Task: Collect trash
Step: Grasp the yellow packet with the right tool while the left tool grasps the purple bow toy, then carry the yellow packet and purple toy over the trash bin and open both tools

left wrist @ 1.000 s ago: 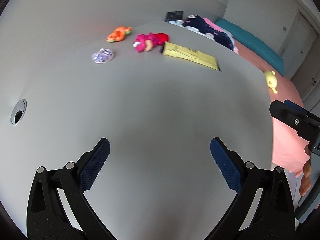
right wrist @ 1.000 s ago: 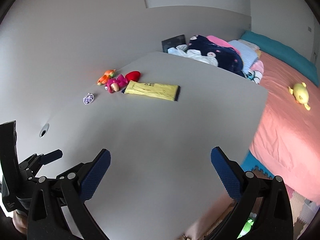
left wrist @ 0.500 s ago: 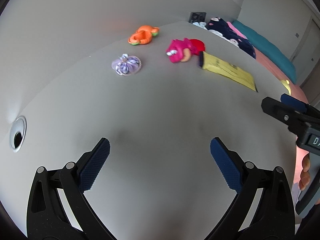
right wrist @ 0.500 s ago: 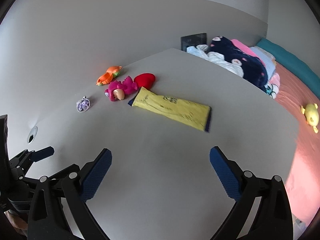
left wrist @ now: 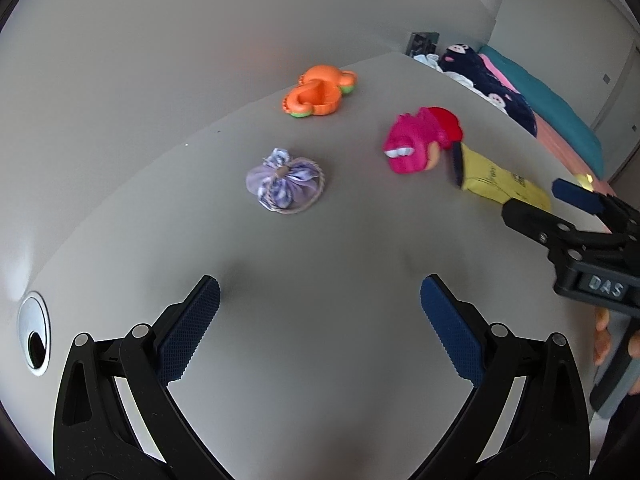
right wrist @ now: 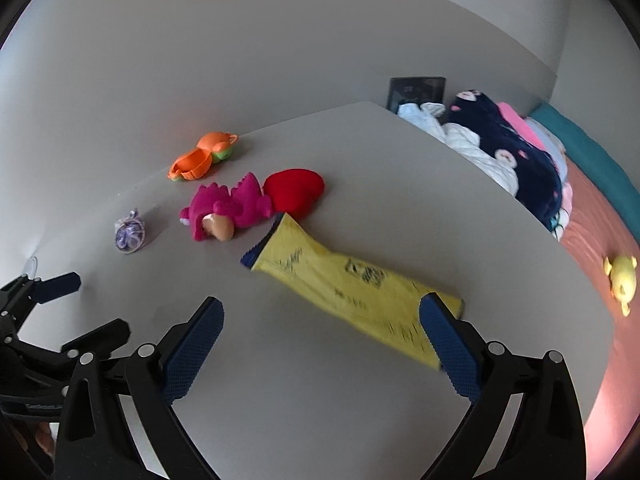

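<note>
A long yellow wrapper (right wrist: 352,292) with dark blue ends lies flat on the grey table (right wrist: 300,400); its near end is just ahead of my open, empty right gripper (right wrist: 320,340). In the left wrist view the wrapper (left wrist: 496,184) is at the right, partly behind the right gripper (left wrist: 560,216). My left gripper (left wrist: 320,332) is open and empty over bare table, with a small purple tied pouch (left wrist: 284,184) ahead of it. The pouch also shows in the right wrist view (right wrist: 130,234).
A pink plush toy (right wrist: 228,212) with a red heart cushion (right wrist: 294,190) and an orange plastic toy (right wrist: 202,156) lie near the wall. A cable hole (left wrist: 34,334) is at the table's left. Clothes (right wrist: 508,144) and a bed (right wrist: 600,248) lie beyond the right edge.
Both grippers have moved forward over the table toward the objects. The wrapper now lies close to the right gripper and the pouch closer to the left. Both stayed open.
</note>
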